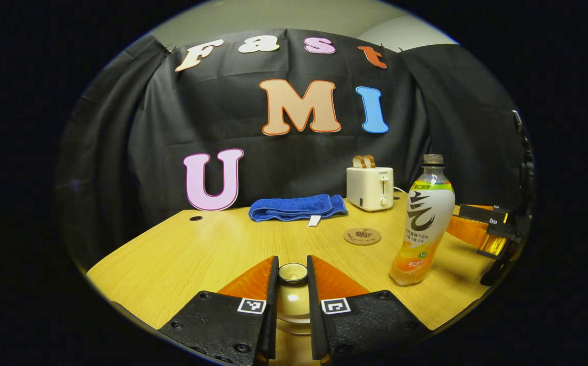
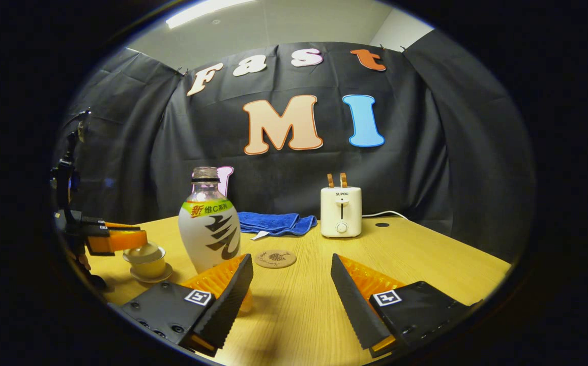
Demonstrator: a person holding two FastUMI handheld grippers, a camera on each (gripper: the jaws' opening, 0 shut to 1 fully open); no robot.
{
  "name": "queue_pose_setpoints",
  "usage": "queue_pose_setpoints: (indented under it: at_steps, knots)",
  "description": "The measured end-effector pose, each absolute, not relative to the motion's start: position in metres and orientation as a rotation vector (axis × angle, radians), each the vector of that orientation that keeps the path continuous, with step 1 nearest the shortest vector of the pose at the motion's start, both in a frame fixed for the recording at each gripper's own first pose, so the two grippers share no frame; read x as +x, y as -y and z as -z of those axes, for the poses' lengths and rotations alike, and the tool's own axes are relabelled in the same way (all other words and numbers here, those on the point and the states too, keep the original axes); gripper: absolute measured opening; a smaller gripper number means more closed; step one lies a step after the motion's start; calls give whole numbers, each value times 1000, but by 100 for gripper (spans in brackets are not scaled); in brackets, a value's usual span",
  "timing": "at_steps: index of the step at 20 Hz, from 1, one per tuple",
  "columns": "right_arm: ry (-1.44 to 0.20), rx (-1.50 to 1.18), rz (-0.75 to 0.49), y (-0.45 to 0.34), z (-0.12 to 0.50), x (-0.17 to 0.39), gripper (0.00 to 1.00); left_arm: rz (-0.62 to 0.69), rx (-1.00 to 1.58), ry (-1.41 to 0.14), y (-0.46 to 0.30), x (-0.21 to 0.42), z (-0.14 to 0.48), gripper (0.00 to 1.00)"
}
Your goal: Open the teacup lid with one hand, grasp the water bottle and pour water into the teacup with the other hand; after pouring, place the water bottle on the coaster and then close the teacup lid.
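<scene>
So the left gripper (image 1: 292, 284) has its two fingers squeezed in on the knob of the teacup lid (image 1: 293, 273), and in the right gripper view you can see that lid (image 2: 143, 251) sitting just over the teacup (image 2: 148, 265) on its saucer (can't tell if it's touching the rim or not). The right gripper (image 2: 291, 282) is spread wide with nothing in it, its left finger (image 2: 225, 299) right in front of the water bottle (image 2: 209, 223). The bottle stands upright on the wooden table (image 2: 426, 254), cap on. The round coaster (image 2: 275, 258) lies bare just beside it, toward the toaster (image 2: 341, 211) and the folded blue towel (image 2: 276, 222) at the back.
</scene>
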State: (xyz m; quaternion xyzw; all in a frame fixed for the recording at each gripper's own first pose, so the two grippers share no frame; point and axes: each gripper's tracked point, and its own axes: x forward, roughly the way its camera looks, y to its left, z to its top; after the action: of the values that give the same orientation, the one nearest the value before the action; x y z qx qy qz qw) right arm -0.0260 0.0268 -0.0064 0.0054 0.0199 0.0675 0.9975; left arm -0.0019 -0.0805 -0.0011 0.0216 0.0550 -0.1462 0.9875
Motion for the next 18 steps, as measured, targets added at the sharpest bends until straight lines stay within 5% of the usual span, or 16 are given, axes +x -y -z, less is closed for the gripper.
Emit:
queue_pose_setpoints:
  at_steps: [18]
  knots:
    - [-63,1,-315,-109,13,-37,96,235,15,-47,43,-11,-19,24]
